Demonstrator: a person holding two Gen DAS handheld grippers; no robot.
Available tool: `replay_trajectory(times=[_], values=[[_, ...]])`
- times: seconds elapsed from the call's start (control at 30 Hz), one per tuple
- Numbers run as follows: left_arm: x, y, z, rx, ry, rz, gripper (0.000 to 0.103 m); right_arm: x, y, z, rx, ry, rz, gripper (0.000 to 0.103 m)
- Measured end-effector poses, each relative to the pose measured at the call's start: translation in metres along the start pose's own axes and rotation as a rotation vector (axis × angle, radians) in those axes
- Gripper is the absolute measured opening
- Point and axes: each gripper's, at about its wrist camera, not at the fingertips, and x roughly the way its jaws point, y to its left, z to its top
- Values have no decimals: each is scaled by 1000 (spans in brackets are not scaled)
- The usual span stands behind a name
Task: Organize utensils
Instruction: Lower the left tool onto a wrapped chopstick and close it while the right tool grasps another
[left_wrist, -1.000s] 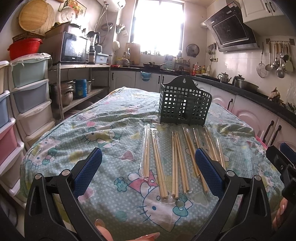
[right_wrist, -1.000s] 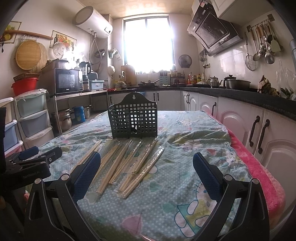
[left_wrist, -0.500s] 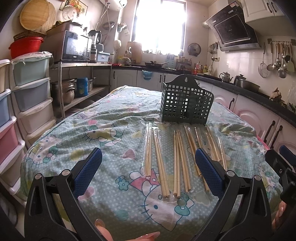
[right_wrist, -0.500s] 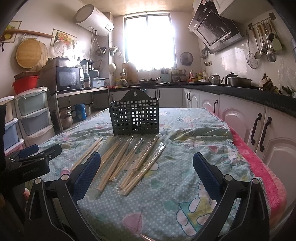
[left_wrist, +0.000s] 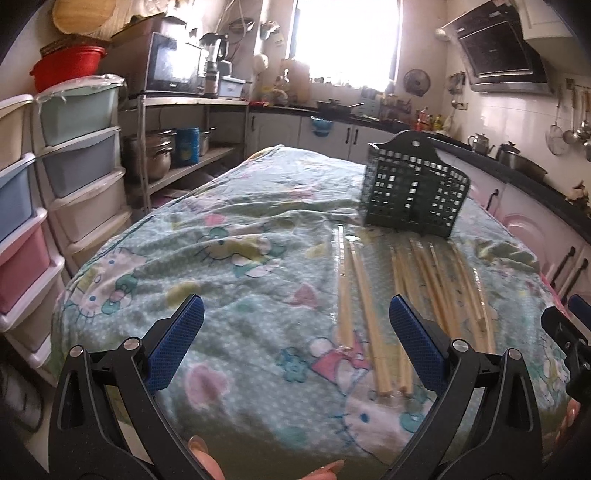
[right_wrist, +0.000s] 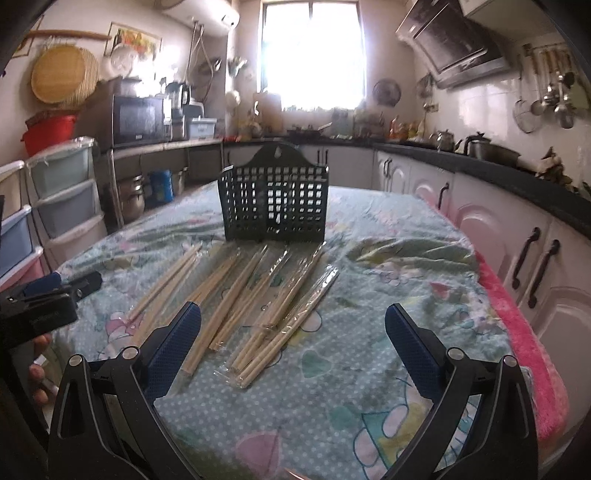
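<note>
Both claws, left and right, gape empty before the basket. Only the right view shows the rightmost chopstick packet whole, near the basket.

Chopsticks on tablecloth, before basket.

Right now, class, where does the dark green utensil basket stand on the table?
The utensil basket stands upright near the far middle of the table, just behind the far ends of the wrapped chopsticks; it appears right of centre in the left wrist view.
</note>
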Motion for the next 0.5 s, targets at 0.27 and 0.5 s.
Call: replay_trajectory(times=[0.27, 0.5], values=[[15, 22, 22, -40, 34, -52, 92, 30, 4, 24, -21, 73, 85, 97], [46, 17, 49, 4, 93, -114, 92, 69, -1, 46, 12, 150, 150, 97]])
